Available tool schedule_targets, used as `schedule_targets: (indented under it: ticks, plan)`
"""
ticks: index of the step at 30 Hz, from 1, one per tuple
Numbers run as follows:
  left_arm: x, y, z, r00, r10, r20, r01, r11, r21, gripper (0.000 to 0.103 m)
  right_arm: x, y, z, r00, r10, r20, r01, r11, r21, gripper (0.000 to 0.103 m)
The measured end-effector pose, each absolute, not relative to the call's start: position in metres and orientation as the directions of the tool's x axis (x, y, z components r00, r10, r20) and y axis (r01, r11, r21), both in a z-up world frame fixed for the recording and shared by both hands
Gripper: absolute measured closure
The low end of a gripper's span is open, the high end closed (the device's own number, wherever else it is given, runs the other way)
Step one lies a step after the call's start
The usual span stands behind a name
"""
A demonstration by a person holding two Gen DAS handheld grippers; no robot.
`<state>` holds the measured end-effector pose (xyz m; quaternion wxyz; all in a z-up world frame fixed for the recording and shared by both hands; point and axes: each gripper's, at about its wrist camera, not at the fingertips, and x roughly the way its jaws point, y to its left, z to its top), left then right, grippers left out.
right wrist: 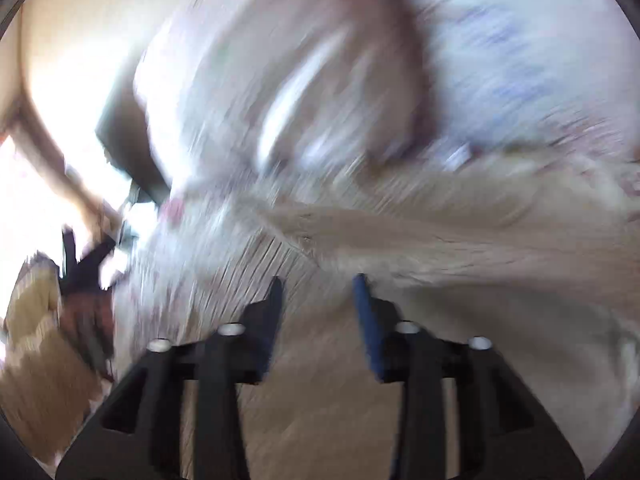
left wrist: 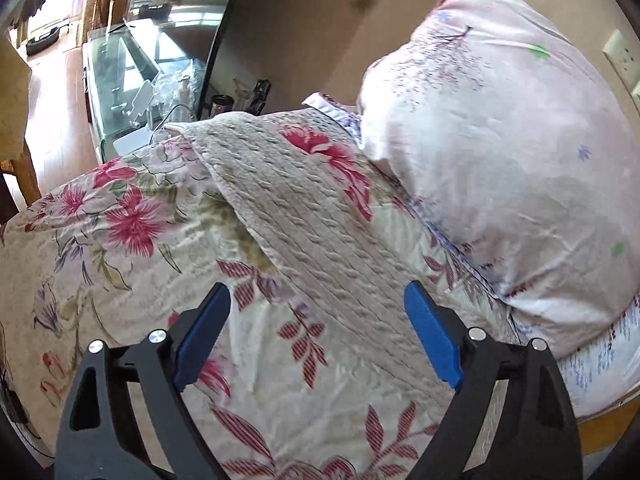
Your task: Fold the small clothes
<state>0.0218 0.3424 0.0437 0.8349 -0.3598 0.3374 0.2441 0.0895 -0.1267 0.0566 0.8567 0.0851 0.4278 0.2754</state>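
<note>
A beige cable-knit garment (left wrist: 304, 216) lies on a floral bedspread (left wrist: 104, 240), running from the far middle down towards my left gripper. My left gripper (left wrist: 316, 308) is open with its blue pads wide apart, hovering just above the near end of the knit, holding nothing. The right wrist view is heavily motion-blurred. My right gripper (right wrist: 318, 284) shows a moderate gap between its blue pads and is close over the same beige knit (right wrist: 400, 240); nothing is clearly caught between the fingers.
A large pale floral pillow (left wrist: 500, 160) lies on the bed to the right of the knit and shows as a pale blur in the right view (right wrist: 280, 80). A glass table (left wrist: 120, 80) with small items stands beyond the bed's far left edge. A dark panel (left wrist: 224, 40) rises behind.
</note>
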Motion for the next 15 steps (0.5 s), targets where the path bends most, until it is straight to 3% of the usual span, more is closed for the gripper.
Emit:
schedule_targets:
  ticks: [4, 13, 15]
  plan:
    - [0.031, 0.373, 0.029, 0.641, 0.132, -0.756, -0.687, 0.538, -0.488, 0.024, 0.068, -0.095, 0.040, 0.403, 0.571, -0.716, -0.476, 0.799, 0.369, 0.033]
    - [0.045, 0.426, 0.011, 0.679, 0.108, -0.726, -0.716, 0.316, -0.622, 0.049, 0.096, -0.180, 0.029, 0.463, 0.457, -0.760, -0.226, 0.889, 0.397, 0.029]
    - [0.045, 0.435, 0.009, 0.691, 0.115, -0.714, -0.714, 0.259, -0.650, 0.050, 0.084, -0.183, 0.025, 0.463, 0.441, -0.769, -0.210, 0.897, 0.389, 0.029]
